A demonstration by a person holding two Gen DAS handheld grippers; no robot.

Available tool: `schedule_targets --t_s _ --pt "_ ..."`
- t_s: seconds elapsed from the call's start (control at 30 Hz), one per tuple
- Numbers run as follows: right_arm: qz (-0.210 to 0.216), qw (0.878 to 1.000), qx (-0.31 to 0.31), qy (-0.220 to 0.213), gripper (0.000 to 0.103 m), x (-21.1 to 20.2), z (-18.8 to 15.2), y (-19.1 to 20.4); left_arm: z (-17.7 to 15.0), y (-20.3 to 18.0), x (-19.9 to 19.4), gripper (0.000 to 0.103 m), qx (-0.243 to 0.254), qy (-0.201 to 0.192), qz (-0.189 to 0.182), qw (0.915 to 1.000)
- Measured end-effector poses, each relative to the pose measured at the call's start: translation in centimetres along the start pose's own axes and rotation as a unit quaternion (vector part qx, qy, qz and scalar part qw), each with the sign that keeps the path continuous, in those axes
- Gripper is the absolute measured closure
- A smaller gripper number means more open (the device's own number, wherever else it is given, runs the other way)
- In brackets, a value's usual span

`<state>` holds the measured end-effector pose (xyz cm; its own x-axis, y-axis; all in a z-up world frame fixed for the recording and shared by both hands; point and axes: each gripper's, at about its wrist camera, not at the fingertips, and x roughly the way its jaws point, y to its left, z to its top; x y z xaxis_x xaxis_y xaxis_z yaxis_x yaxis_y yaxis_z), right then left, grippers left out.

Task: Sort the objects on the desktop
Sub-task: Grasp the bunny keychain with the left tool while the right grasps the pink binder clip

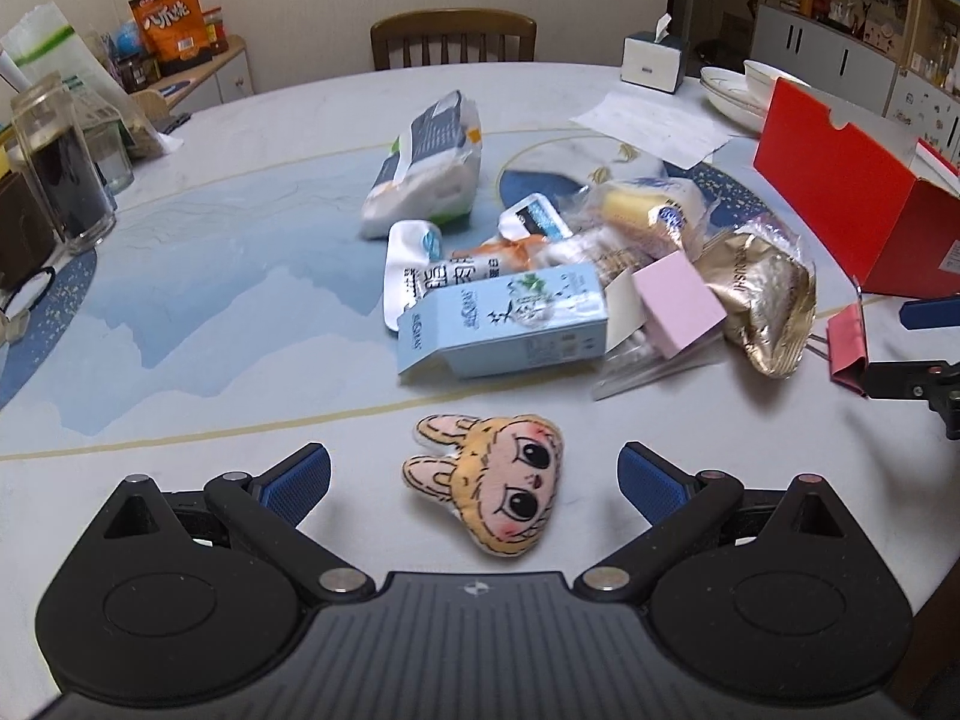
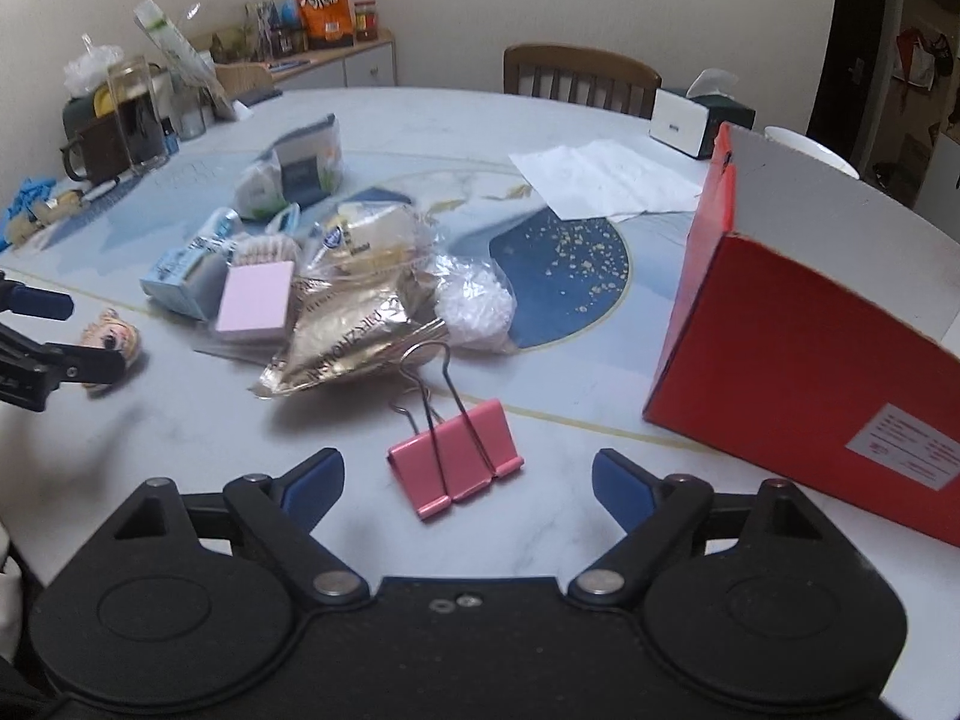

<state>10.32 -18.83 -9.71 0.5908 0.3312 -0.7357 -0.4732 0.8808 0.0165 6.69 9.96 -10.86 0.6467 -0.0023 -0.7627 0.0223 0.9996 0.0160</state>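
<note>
A plush doll head (image 1: 489, 480) lies on the table between the open fingers of my left gripper (image 1: 474, 480); it also shows in the right wrist view (image 2: 114, 339). A pink binder clip (image 2: 456, 465) lies between the open fingers of my right gripper (image 2: 468, 477); it also shows in the left wrist view (image 1: 849, 348). A pile sits mid-table: a light blue carton (image 1: 504, 324), a pink sticky-note block (image 1: 678, 303), a gold foil bag (image 1: 765, 306), clear snack bags (image 1: 642, 213) and a tissue pack (image 1: 429, 165).
An open red box (image 2: 798, 354) stands at the right, close to my right gripper. A tissue box (image 1: 651, 60), bowls (image 1: 741, 93) and paper (image 1: 651, 123) lie at the back right. Glass jars (image 1: 60, 168) stand at the left. A chair (image 1: 453, 39) is behind the table.
</note>
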Motion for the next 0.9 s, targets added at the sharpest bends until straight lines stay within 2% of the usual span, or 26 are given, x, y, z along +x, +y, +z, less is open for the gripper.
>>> schedule_targets --t_s 0.13,0.23,0.33,0.5,0.6,0.73,0.9 --pt "-0.005 1.0 -0.019 0.014 0.014 1.5 0.4 0.3 -0.1 0.3 0.5 0.002 0.005 0.0 -0.008 1.0" --pt "-0.001 0.999 -0.025 0.025 0.022 2.3 0.7 0.6 -0.1 0.5 0.8 0.007 0.013 0.002 -0.021 0.9997" --pt "-0.002 0.999 -0.026 0.034 0.023 3.0 0.9 0.7 -0.2 0.5 0.9 0.01 0.022 0.002 -0.03 0.9993" --pt "0.008 0.999 -0.015 0.039 0.031 3.2 1.1 0.8 -0.3 0.7 0.9 0.024 0.033 0.006 -0.049 0.9983" --pt "0.007 0.999 -0.012 0.043 0.036 3.3 1.4 0.9 -0.4 0.6 1.0 0.032 0.044 0.007 -0.043 0.9981" --pt "-0.001 0.999 -0.011 0.049 0.042 3.3 1.7 0.9 -0.4 0.7 0.8 0.048 0.056 0.002 -0.057 0.9968" --pt "-0.012 0.998 -0.004 0.058 0.045 3.2 1.8 1.1 -0.4 1.2 0.5 0.05 0.054 0.004 -0.075 0.9957"
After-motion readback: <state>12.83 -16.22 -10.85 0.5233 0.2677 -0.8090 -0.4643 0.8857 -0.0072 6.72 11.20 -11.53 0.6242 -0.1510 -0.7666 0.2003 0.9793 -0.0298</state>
